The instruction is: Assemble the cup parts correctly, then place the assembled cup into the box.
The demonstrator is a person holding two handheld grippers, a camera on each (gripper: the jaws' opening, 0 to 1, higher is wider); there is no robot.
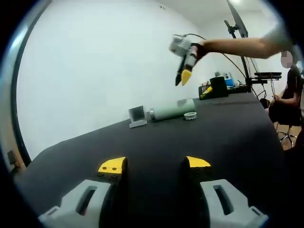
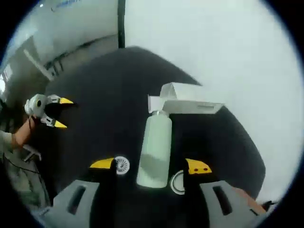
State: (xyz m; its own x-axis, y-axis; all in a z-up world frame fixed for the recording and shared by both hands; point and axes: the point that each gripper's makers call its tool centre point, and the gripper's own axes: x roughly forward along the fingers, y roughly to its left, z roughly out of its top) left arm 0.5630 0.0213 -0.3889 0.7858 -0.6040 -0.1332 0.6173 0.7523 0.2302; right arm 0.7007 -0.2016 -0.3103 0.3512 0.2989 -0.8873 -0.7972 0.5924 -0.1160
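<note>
A pale green cup body (image 2: 156,147) lies on its side on the black table (image 2: 104,95), its narrow end toward an open white box (image 2: 185,102). A small round white strainer piece (image 2: 122,164) lies left of it and a ring-shaped lid (image 2: 176,182) right of it. My right gripper (image 2: 150,165) hovers open above the cup body's wide end, touching nothing. My left gripper (image 1: 155,165) is open and empty over the near table. In the left gripper view the cup body (image 1: 173,110), the box (image 1: 137,116) and a round piece (image 1: 190,115) lie far off, with the right gripper (image 1: 183,78) in the air above them.
The left gripper (image 2: 63,113), held by a hand, shows open at the left of the right gripper view. A seated person (image 1: 287,95) is beyond the table's right end, near a stand and clutter (image 1: 216,88) at the far edge. A white wall rises behind the table.
</note>
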